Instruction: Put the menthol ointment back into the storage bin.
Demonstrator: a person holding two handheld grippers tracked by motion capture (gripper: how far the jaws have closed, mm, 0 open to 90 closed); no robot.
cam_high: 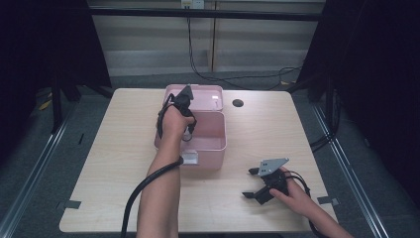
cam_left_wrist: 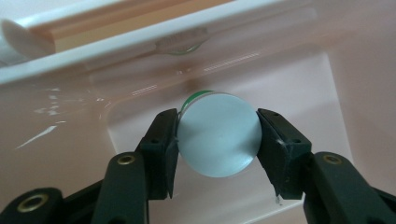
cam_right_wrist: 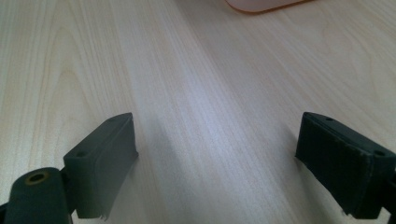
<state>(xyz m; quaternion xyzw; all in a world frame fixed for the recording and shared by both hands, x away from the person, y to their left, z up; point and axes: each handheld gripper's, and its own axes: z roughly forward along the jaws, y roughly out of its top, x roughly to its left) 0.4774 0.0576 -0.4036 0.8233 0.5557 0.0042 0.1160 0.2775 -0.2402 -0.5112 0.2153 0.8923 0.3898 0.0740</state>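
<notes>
In the left gripper view a round pale can [cam_left_wrist: 218, 134] with a green edge sits between my left gripper's [cam_left_wrist: 217, 140] pads, which press on both its sides. It hangs inside the pink box [cam_left_wrist: 70, 135], above the box floor. From above, the left gripper [cam_high: 188, 130] reaches down into the pink box [cam_high: 214, 148] at mid-table. My right gripper [cam_high: 252, 183] rests on the table at the front right, jaws wide apart. In its own view the right gripper [cam_right_wrist: 215, 158] has only bare wood between its fingers.
The pink box's lid [cam_high: 213, 95] lies open behind it. A dark round hole [cam_high: 238, 103] marks the table at the back right. A corner of the pink box [cam_right_wrist: 261, 4] shows far ahead of the right gripper. Cables trail off the front edge.
</notes>
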